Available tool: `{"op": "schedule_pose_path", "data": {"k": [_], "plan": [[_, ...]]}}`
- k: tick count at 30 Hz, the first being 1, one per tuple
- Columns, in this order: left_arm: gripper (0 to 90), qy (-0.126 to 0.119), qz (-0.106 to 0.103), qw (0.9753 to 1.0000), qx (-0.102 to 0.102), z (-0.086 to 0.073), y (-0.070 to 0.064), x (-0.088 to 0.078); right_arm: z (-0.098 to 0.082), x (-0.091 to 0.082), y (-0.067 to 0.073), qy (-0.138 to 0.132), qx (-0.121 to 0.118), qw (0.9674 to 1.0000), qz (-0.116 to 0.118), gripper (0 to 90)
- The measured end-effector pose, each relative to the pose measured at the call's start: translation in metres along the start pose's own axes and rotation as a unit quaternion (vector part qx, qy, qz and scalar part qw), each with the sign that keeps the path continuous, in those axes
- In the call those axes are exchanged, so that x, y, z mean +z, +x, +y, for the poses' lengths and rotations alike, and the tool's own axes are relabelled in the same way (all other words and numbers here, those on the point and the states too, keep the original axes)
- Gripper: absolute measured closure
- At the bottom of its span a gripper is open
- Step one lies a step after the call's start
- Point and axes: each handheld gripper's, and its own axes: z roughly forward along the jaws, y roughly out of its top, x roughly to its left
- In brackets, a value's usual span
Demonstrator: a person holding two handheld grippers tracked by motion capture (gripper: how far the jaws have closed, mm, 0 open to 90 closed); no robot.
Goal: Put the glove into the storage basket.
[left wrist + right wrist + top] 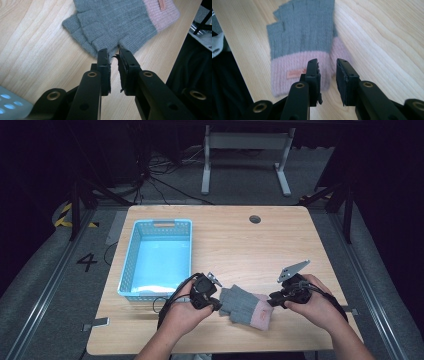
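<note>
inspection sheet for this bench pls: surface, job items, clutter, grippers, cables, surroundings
Surface: light wooden table, round grommet hole near the far edge.
Job's things: grey knit glove with a pink cuff lying flat near the front edge; blue basket at the left, nothing seen inside.
Clutter: nothing seen.
Grippers: left gripper at the glove's grey edge, narrow gap, grip unclear; right gripper open over the cuff, not pressing it.
Cables: black lead looping from the left gripper.
Surroundings: dark room, grey floor, floor cables, white table frame behind.
</note>
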Motion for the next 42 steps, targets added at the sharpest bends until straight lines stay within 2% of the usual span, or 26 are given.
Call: {"op": "schedule_pose_path", "data": {"k": [4, 5, 9, 12, 16, 20, 26, 28, 30, 35, 39, 42], "plan": [[79.5, 0.01, 0.0, 0.9999, -0.002, 0.001, 0.001, 0.002, -0.004, 0.0, -0.003, 0.014, -0.002, 0.9999, -0.003, 71.2], [79.4, 0.014, 0.001, 0.9999, -0.003, 0.0, 0.001, 0.003, -0.006, 0.0, -0.005, 0.025, -0.001, 0.9997, -0.003, 71.3], [78.6, 0.011, 0.003, 0.9999, -0.001, 0.001, 0.001, 0.005, -0.01, 0.002, -0.01, 0.036, 0.003, 0.9993, -0.002, 71.3], [78.7, 0.021, 0.002, 0.9998, 0.003, 0.001, 0.001, 0.007, -0.012, 0.004, -0.011, 0.045, 0.003, 0.999, -0.001, 71.2], [76.3, 0.032, 0.006, 0.9994, 0.008, 0.002, 0.002, 0.014, -0.015, 0.009, -0.013, 0.071, -0.001, 0.9975, 0.003, 70.1], [73.3, 0.03, 0.007, 0.9994, 0.013, 0.003, 0.004, 0.018, -0.018, 0.014, -0.011, 0.087, -0.007, 0.9961, 0.01, 69.6], [71.8, 0.038, 0.007, 0.999, 0.023, 0.004, 0.005, 0.024, -0.018, 0.017, -0.008, 0.09, -0.013, 0.9958, 0.015, 68.6], [71.8, 0.048, 0.012, 0.998, 0.038, 0.004, 0.004, 0.028, -0.017, 0.019, -0.007, 0.082, -0.019, 0.9963, 0.017, 68.5], [71.7, 0.05, 0.018, 0.9976, 0.045, 0.004, 0.004, 0.032, -0.017, 0.021, -0.007, 0.082, -0.021, 0.9963, 0.017, 69.1], [67.7, 0.046, 0.015, 0.998, 0.041, 0.004, 0.004, 0.037, -0.017, 0.023, -0.006, 0.083, -0.023, 0.9961, 0.02, 70.2], [67.7, 0.059, 0.02, 0.9972, 0.041, 0.004, 0.004, 0.043, -0.017, 0.025, -0.006, 0.085, -0.023, 0.9959, 0.019, 70.3], [69.6, 0.063, 0.014, 0.9972, 0.038, 0.004, 0.005, 0.046, -0.016, 0.026, -0.005, 0.085, -0.02, 0.996, 0.021, 70.3]]}}
